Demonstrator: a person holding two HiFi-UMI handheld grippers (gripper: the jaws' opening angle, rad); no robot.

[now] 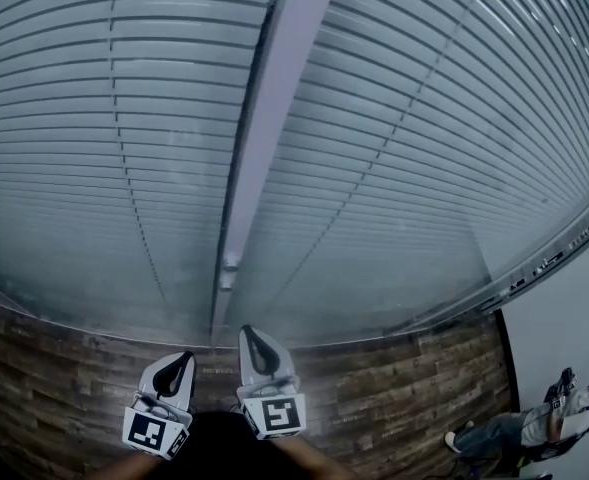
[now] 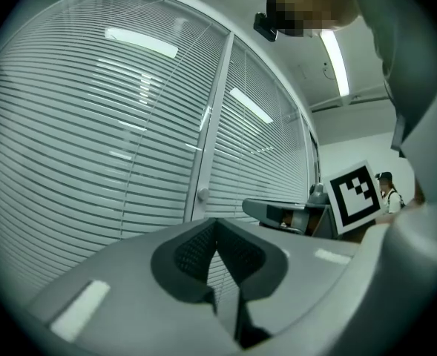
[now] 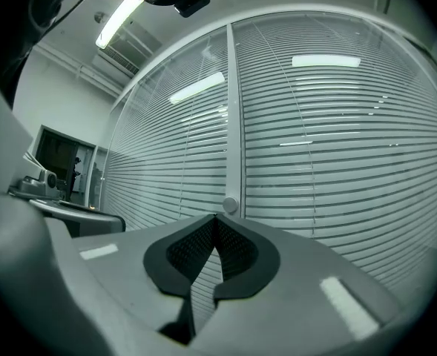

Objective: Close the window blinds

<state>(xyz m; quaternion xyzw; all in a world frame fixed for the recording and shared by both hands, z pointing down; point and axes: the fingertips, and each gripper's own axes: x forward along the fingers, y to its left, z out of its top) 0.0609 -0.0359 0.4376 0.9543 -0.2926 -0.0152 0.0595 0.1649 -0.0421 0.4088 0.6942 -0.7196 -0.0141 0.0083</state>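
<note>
Two panes of white horizontal window blinds (image 1: 124,148) (image 2: 92,147) (image 3: 337,139) fill the wall ahead, split by a white upright frame post (image 1: 269,98). A small round knob (image 1: 230,261) (image 2: 202,194) (image 3: 230,205) sits low on that post. My left gripper (image 1: 186,356) (image 2: 217,222) is shut and empty, pointing level at the blinds just left of the post. My right gripper (image 1: 246,330) (image 3: 217,217) is also shut and empty, with its tips close under the knob but apart from it. In the left gripper view the right gripper's marker cube (image 2: 359,196) shows at the right.
A wood-patterned floor (image 1: 54,398) runs below the blinds. A person (image 1: 534,428) sits low at the far right beside a white wall (image 1: 574,318). Ceiling lights reflect in the glass. A dark doorway (image 3: 58,162) lies to the far left.
</note>
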